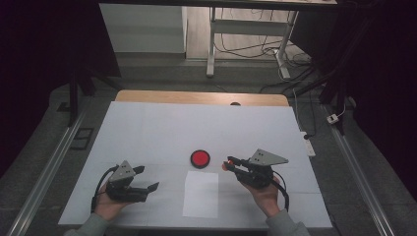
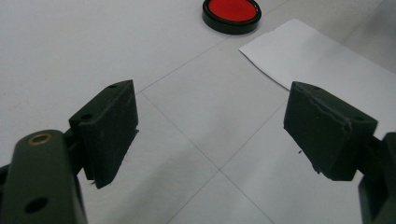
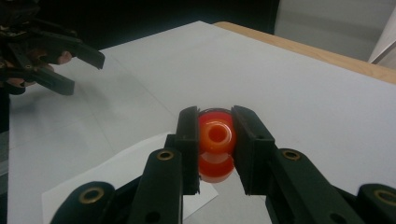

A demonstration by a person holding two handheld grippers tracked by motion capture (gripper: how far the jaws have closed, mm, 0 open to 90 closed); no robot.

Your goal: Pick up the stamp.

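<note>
My right gripper [image 1: 227,163] [image 3: 215,121] is shut on a small round orange-red piece [image 3: 215,140] with a hole in its face, held a little above the table. In the high view it hovers just right of a red disc in a black rim [image 1: 200,158] [image 2: 231,11]. A white sheet of paper [image 1: 201,194] [image 2: 327,60] [image 3: 116,172] lies flat below the disc. My left gripper [image 1: 149,177] [image 2: 210,100] stays low at the left of the paper, jaws wide open with nothing between them. It appears far off in the right gripper view [image 3: 70,60].
The table has a white cover [image 1: 147,128] with a wooden strip [image 1: 201,97] at its far edge, where a small dark spot [image 1: 235,103] sits. Beyond it are table legs and cables on the floor [image 1: 275,49].
</note>
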